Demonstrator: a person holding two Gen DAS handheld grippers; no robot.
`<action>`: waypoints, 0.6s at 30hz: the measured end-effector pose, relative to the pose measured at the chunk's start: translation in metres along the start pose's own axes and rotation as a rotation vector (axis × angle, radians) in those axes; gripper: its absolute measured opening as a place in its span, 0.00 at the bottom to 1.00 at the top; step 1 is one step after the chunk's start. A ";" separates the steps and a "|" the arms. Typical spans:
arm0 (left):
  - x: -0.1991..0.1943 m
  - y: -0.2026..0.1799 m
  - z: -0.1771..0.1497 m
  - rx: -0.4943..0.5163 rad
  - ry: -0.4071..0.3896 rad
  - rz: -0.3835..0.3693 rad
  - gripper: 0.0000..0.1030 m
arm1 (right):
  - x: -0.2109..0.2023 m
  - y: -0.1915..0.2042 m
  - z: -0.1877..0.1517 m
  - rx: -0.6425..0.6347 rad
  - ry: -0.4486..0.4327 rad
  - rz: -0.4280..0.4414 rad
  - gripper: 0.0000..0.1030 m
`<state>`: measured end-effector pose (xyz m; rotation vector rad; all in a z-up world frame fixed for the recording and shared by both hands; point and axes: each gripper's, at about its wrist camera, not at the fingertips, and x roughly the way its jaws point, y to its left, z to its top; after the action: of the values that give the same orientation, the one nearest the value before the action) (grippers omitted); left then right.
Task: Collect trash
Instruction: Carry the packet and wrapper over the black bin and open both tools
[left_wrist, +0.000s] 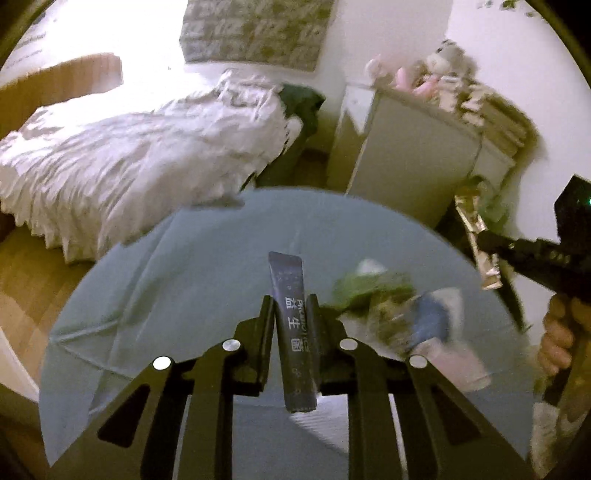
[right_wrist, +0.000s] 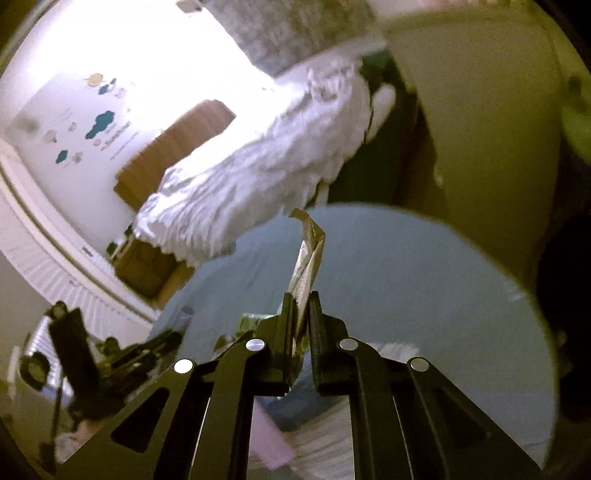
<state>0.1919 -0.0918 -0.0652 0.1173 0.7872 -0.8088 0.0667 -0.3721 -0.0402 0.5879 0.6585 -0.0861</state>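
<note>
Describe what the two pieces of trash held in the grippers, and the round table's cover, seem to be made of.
Dark sachet in the left gripper: probably matte plastic-foil laminate; flat, printed, crimped ends.
Gold wrapper in the right gripper: likely metallised foil; shiny, creased.
Table cover: looks like grey-blue cloth; soft fold lines, no gloss.

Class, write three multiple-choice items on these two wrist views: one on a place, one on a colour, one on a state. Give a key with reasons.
1. Where is the gold wrapper?
A. on the bed
B. in the right gripper
C. on the floor

2. What colour is the sachet in the left gripper?
A. dark
B. red
C. white

3. How are the left jaws?
A. wide open
B. out of view
C. shut on the sachet

Key: 1 B, its fingers pinch the wrapper above the round table. 2 A, near-black with pale print. 3 C, both fingers press its sides.
</note>
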 end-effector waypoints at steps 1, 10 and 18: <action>-0.005 -0.009 0.005 0.009 -0.017 -0.014 0.18 | -0.013 -0.004 0.001 -0.009 -0.034 -0.011 0.09; -0.004 -0.137 0.043 0.143 -0.096 -0.220 0.18 | -0.103 -0.074 0.008 0.041 -0.236 -0.163 0.09; 0.043 -0.248 0.049 0.221 -0.048 -0.394 0.18 | -0.160 -0.181 0.004 0.189 -0.323 -0.302 0.09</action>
<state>0.0684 -0.3105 -0.0113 0.1409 0.6824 -1.2675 -0.1045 -0.5423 -0.0306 0.6352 0.4221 -0.5198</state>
